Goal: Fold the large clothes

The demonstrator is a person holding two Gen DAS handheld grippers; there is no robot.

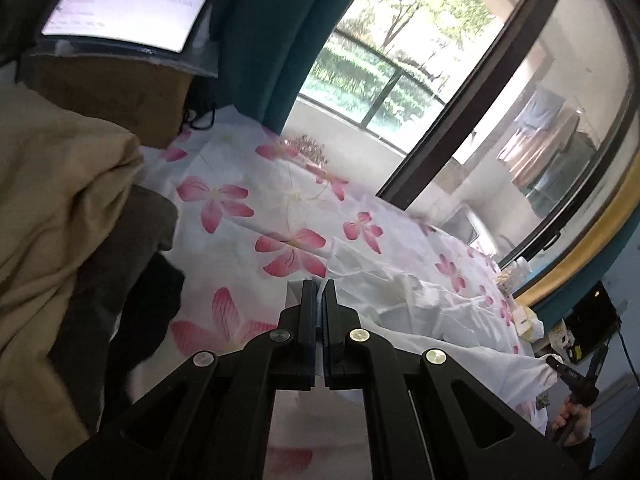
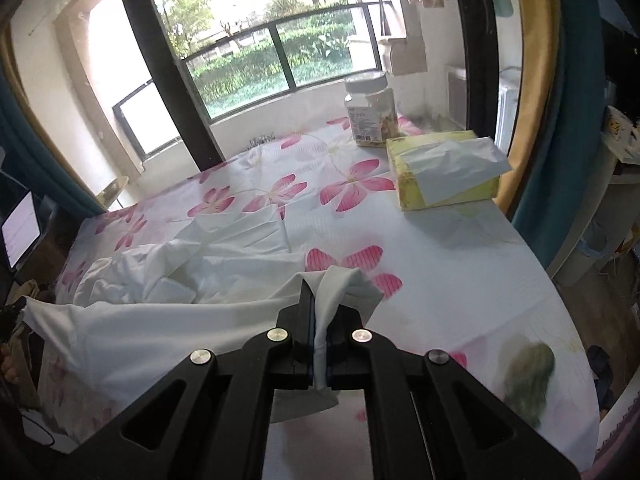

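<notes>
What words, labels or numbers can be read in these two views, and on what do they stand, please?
None can be read.
Lit screen: lines of text, too blurred.
Jar label: print too small.
Tissue box: no legible print.
Second screen: too small and blurred.

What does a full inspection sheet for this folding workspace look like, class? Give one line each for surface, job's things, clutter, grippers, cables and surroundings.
Surface: table under a floral cloth, with a greenish stain near the front edge.
Job's things: white garment, crumpled and partly lifted.
Clutter: tissue box, plastic jar, pile of beige and dark clothes.
Grippers: left gripper and right gripper both shut on the white garment.
Cables: dark cable beside a cardboard box.
Surroundings: lit screen, window onto greenery.
</notes>
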